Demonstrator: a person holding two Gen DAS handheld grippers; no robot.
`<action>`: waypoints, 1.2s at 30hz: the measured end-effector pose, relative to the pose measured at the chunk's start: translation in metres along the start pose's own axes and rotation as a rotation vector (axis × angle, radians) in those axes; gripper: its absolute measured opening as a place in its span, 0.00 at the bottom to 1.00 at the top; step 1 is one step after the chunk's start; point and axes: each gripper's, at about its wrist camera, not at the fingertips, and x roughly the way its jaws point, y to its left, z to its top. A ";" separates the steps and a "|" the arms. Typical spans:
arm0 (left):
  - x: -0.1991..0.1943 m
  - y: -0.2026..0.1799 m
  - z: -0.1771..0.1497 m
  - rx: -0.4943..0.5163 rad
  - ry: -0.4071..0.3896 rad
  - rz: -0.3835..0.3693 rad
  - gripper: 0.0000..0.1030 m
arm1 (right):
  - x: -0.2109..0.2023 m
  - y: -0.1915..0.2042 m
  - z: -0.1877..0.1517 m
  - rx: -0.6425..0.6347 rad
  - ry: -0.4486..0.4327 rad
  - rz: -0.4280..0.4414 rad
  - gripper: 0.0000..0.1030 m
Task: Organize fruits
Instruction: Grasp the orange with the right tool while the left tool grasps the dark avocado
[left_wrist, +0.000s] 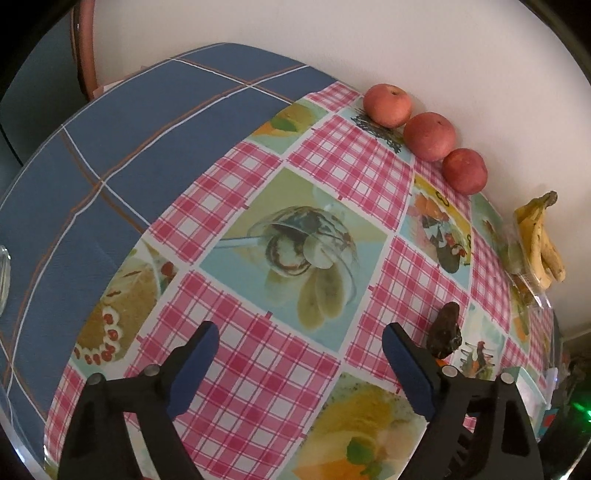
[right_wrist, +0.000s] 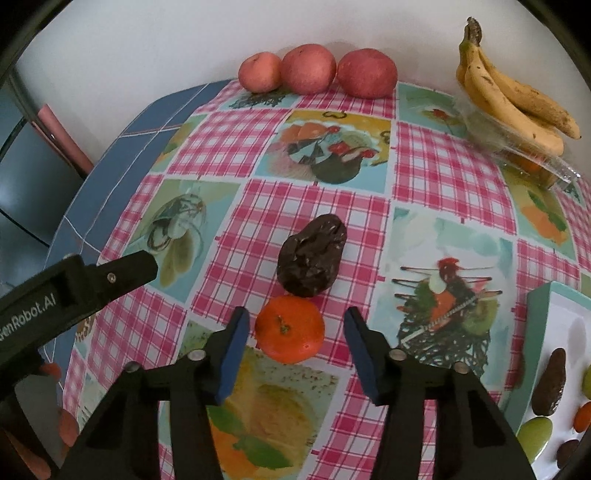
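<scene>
An orange mandarin (right_wrist: 290, 329) lies on the patterned tablecloth, between the tips of my open right gripper (right_wrist: 295, 326), apart from both pads. A dark wrinkled avocado (right_wrist: 312, 254) lies just beyond it; it also shows in the left wrist view (left_wrist: 445, 328) beside the right finger. Three red apples (right_wrist: 314, 70) stand in a row against the wall, also in the left wrist view (left_wrist: 428, 136). A bunch of bananas (right_wrist: 513, 99) lies at the far right on clear plastic, also seen in the left wrist view (left_wrist: 541, 236). My left gripper (left_wrist: 301, 341) is open and empty above the cloth.
The left gripper's body (right_wrist: 74, 288) shows at the left of the right wrist view. A white tray (right_wrist: 561, 332) with a teal rim holds small fruit pieces at the right edge. The blue tablecloth part (left_wrist: 110, 155) runs to the table's left edge. The wall is close behind.
</scene>
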 end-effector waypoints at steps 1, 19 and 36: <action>0.000 -0.001 0.000 0.003 0.000 0.000 0.88 | 0.002 0.000 -0.001 -0.003 0.006 -0.003 0.50; -0.005 -0.024 -0.004 0.052 -0.020 -0.051 0.88 | -0.006 -0.013 -0.003 0.014 0.010 0.000 0.39; 0.010 -0.101 -0.017 0.197 -0.019 -0.194 0.66 | -0.055 -0.109 0.003 0.198 -0.063 -0.064 0.39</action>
